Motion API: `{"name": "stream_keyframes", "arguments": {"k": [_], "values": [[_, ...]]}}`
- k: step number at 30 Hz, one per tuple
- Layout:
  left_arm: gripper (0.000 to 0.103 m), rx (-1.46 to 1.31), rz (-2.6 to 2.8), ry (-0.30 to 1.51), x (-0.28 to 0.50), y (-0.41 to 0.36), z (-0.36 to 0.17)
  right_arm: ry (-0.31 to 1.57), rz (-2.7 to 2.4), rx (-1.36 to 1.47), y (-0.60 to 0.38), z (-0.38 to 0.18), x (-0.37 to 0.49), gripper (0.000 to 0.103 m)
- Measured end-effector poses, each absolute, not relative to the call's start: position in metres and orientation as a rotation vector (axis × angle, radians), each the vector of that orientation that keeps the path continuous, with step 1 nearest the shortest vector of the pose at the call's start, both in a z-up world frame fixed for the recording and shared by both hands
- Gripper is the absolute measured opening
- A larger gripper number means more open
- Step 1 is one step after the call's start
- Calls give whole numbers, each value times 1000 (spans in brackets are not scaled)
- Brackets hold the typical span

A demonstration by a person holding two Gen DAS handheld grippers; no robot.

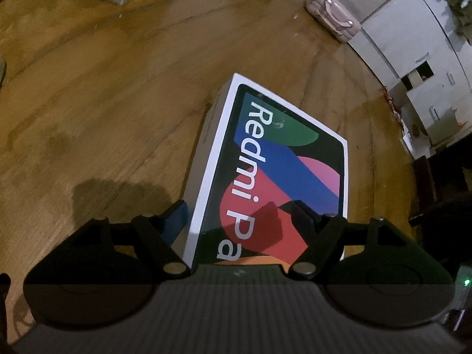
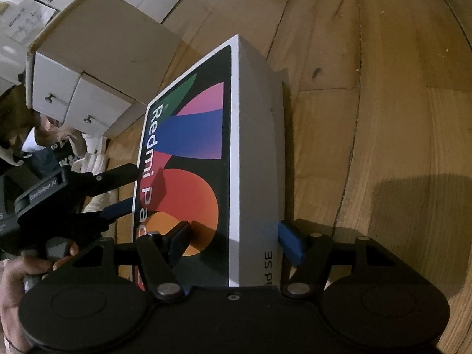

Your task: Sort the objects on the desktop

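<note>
Both jaws straddle the tablet box [image 2: 188, 159]: your right gripper [image 2: 236, 240] pinches its thickness near one corner, your left gripper [image 1: 236, 221] grips its opposite edge. Box is held tilted above the wooden worktop [image 1: 103, 103]; placement remains.

Redmi Pad box [image 1: 274, 171]: white border and sides, black face, green, blue, pink, red and orange curved shapes, white lettering. Wooden floor [image 1: 103, 103]: amber-brown planks. Drawer unit [image 2: 73, 103], left of frame: white fronts, brown top. Gripper fingers [image 2: 290, 246]: black, blue pads.
</note>
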State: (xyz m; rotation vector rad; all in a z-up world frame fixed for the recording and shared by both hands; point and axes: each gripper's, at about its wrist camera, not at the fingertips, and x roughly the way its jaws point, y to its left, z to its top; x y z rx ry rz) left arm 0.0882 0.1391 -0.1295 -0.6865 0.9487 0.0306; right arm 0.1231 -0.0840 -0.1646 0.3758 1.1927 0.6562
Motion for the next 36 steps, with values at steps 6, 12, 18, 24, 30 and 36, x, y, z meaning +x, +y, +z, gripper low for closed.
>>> {"name": "stream_keyframes", "arguments": {"k": [6,12,18,24,30,36], "values": [[78,-645,99,1004,91,139,-125,1088,630,361,-82,-148,126,72],[80,-541,158,1056,95,130,-125,1041,613,290,-70,-134,128,72],[82,-637,109,1110,93,138,-143,1138,609,329,-81,-164,125,75],[82,-724,41,1087,94,137,-138,1184,662,417,-89,-172,122,76],[83,-759,21,1048,93,143,-127,1179,692,405,-93,-161,123,75],[83,-793,13,1022,90,145,-129,1162,706,479,-102,-160,121,74]]}}
